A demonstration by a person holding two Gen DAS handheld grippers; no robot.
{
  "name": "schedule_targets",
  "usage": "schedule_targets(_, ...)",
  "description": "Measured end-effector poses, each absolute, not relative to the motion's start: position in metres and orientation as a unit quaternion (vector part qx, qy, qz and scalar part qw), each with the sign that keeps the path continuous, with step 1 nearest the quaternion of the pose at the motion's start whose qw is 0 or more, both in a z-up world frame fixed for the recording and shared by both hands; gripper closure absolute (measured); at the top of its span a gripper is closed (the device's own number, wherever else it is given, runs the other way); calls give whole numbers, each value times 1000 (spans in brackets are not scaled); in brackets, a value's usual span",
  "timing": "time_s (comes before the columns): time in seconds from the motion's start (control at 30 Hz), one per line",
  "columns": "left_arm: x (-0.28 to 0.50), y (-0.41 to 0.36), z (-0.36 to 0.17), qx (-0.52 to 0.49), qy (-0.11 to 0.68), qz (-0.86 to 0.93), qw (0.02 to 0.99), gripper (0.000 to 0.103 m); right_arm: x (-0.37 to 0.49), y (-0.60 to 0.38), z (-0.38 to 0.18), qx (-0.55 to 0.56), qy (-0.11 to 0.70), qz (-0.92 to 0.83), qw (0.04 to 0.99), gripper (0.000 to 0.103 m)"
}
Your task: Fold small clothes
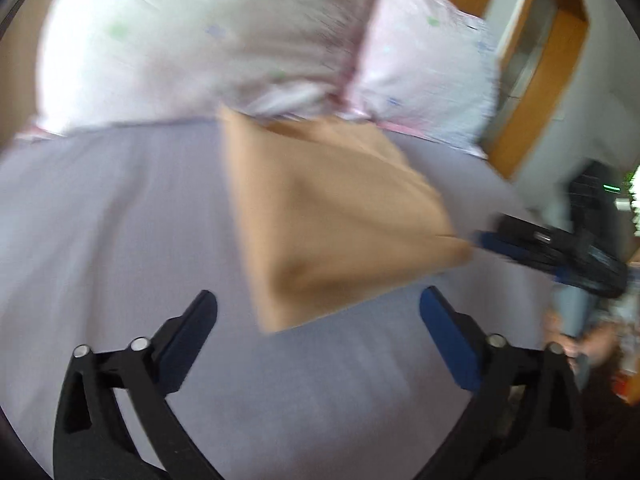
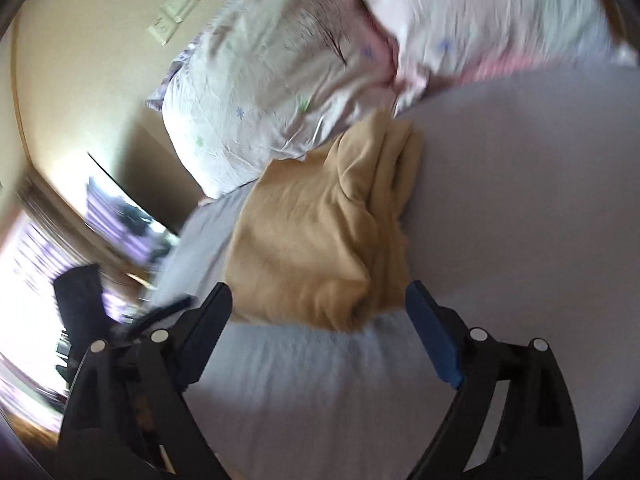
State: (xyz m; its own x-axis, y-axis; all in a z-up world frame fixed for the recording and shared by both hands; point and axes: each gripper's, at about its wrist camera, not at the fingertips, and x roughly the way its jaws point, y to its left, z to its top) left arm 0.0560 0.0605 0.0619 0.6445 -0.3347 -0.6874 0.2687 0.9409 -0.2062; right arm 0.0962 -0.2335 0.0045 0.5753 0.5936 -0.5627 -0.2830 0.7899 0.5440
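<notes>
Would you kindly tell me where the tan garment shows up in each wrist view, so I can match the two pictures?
Left wrist view: the tan garment lies folded at centre, on the grey sheet, just beyond the open jaws.
Right wrist view: the tan garment sits at centre, its bunched folds to the right, its near edge between the open jaws.
Shared landmark: the floral pillows touching the garment's far edge.

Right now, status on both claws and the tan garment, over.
Left claw open, empty. Right claw open, empty, at the near edge of the tan garment. Garment folded on the bed sheet, against the pillows. Nothing blocking.
</notes>
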Motion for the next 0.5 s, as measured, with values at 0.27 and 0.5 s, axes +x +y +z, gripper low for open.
schedule_targets(0.27, 53, 58, 27, -14, 444, -101, 890, 1, 67, -205, -22, 51, 435, 156, 885, 14)
schedule_targets(0.5, 53, 41, 19, 14, 451, -72, 889, 1, 58, -181, -33, -7, 440, 125, 889, 12)
